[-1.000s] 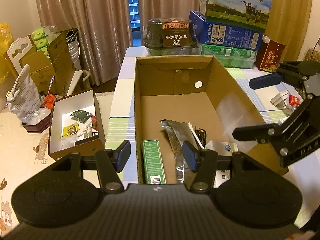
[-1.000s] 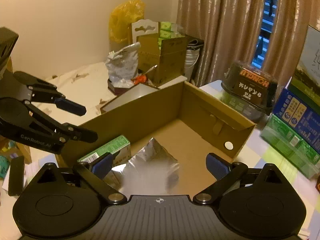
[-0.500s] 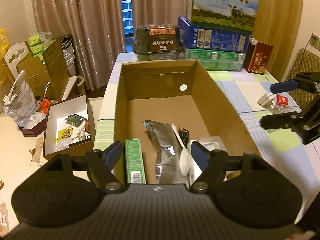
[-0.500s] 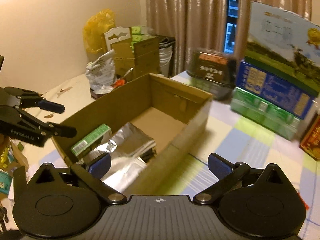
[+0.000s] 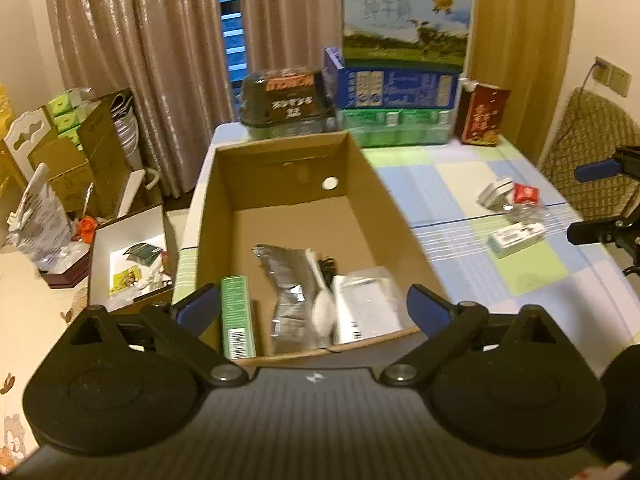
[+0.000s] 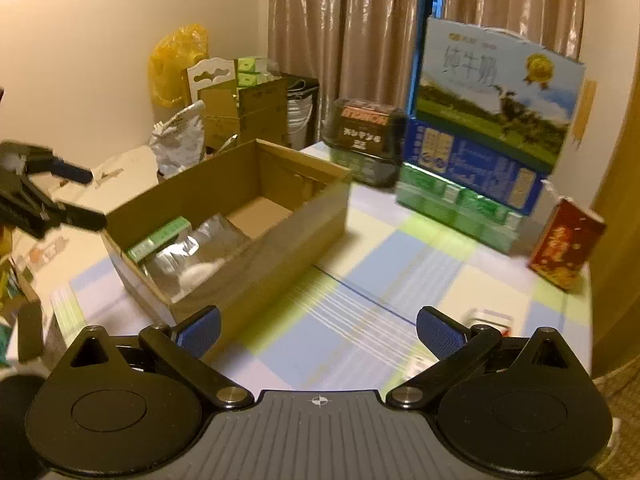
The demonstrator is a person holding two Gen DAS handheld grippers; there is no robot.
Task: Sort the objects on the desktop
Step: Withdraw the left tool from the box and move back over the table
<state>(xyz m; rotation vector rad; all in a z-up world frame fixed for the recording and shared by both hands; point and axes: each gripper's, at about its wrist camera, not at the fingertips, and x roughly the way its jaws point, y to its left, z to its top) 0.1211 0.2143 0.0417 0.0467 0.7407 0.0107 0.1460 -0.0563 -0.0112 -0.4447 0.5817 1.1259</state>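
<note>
The left gripper point(image 5: 310, 312) is held over the cardboard box point(image 5: 216, 216), jaws opening (nothing gripped). The right gripper point(image 6: 318, 330) is spread wide, empty, over the tablecloth point(image 6: 400, 256).

The right gripper point(image 5: 592, 204) is cut off by the right edge of the left wrist view, so only its two fingers show. The left gripper point(image 6: 76, 196), in the right wrist view, is blurred and cropped at the left edge. Small items point(image 5: 512, 216) near the counter's right edge are too blurred to name. In the cardboard box point(image 5: 280, 168), a pale packet point(image 5: 366, 304) is smeared, its print unreadable, and the box's near wall hides its lower end.
</note>
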